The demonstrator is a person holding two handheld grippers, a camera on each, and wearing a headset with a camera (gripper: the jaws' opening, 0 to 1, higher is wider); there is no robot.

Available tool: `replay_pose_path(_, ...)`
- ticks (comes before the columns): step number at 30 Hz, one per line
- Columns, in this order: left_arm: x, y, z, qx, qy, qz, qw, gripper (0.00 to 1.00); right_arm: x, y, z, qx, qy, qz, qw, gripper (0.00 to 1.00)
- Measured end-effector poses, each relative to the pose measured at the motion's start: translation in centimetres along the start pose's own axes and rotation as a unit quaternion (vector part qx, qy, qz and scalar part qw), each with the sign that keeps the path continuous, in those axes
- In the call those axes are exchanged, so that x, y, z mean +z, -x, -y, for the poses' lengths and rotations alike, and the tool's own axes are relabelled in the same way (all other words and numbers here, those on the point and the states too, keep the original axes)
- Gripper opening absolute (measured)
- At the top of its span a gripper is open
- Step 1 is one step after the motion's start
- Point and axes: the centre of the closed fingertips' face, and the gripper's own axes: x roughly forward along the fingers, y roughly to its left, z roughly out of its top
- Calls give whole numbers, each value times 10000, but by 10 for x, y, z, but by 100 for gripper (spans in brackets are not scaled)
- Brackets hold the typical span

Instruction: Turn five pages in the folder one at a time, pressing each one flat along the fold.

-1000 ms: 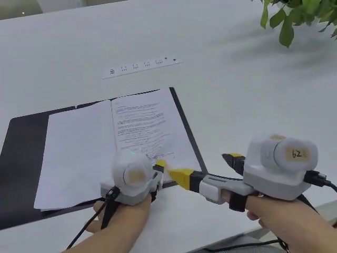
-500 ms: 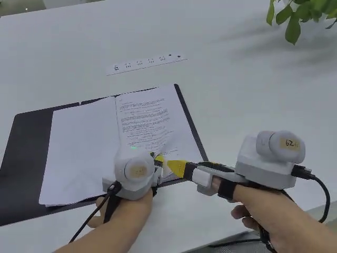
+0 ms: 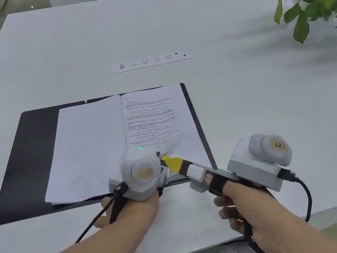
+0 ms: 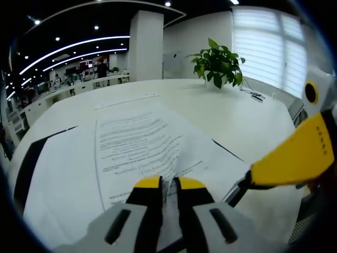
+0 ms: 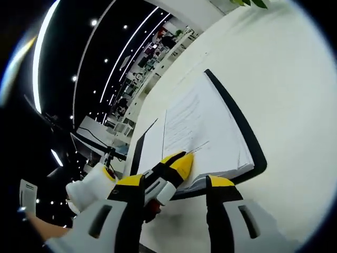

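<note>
the folder (image 3: 31, 137) lies open near on the bench (image 3: 237, 79). the left hand-held gripper (image 4: 169, 184), jaws narrow, pinches the printed page (image 3: 152, 121) at its near edge, likely to lift it. the right hand-held gripper (image 5: 176, 183) hovers wide-jawed just right of it.

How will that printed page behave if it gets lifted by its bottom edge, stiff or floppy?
Probably floppy: the printed page buckles into a ridge where the left hand-held gripper pinches it. It looks thin and light, so it should lift easily but may crease. The folder lies flat on the table and will likely stay put.
</note>
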Motion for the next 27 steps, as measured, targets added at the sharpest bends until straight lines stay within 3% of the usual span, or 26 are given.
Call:
replay_pose_path(8,0,0,0,-20,3,11,10000,9,5,-8,21,-339,-406,263,9983,32)
replay_pose_path(11,0,0,0,-42,-12,-5,10000,9,6,-9,28,-498,-527,371,9967,23)
replay_pose_path(15,0,0,0,-62,-21,-39,10000,9,8,-9,42,-802,-718,523,9928,1)
replay_pose_path(18,0,-1,0,-90,-16,-85,9999,9,6,-10,44,-832,-733,558,9923,0)
replay_pose_path(20,1,0,-1,-191,138,-116,9997,10,6,-8,42,-841,-672,620,9922,0)
replay_pose_path(23,2,3,8,-605,297,-210,9975,18,9,-5,35,-741,-635,732,9925,0)
replay_pose_path(25,3,8,6,-558,160,-243,9980,29,11,-3,30,-677,-523,748,9935,0)
replay_pose_path(27,0,16,1,-448,23,-313,9985,34,12,-2,25,-638,-481,774,9938,0)
